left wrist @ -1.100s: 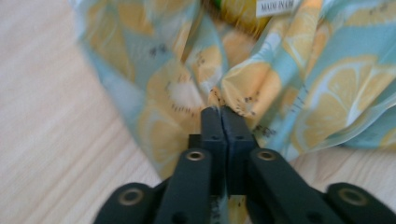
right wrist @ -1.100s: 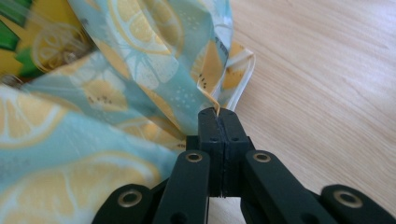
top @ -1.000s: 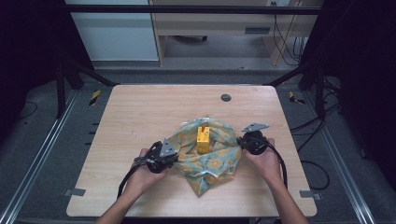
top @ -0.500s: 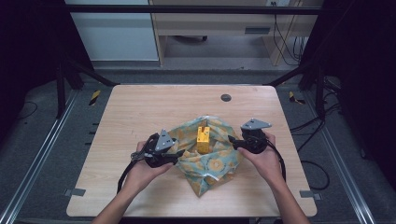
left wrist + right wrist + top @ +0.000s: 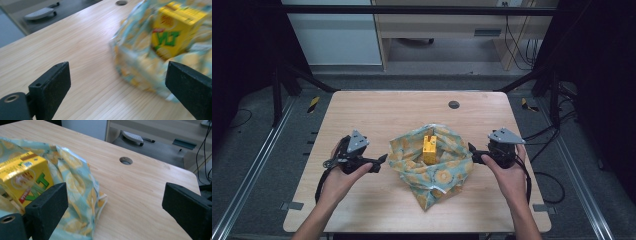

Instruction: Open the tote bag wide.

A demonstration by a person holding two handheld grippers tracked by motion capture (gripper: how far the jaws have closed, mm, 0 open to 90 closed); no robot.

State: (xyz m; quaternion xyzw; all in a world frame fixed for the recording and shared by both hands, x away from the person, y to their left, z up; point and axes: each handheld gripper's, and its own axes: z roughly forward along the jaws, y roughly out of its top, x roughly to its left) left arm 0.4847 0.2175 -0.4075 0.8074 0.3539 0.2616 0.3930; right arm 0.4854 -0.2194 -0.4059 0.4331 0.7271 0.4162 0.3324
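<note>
Cloth [image 5: 432, 167] around yellow carton [image 5: 429, 148], between two open tongs.

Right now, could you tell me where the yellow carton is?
In the high view, the yellow carton stands upright mid-table, nested in the patterned cloth, between the two grippers.

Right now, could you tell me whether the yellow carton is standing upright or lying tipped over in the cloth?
Upright. The yellow carton stands on end in the middle of the patterned cloth, which is bunched loosely around it.
</note>
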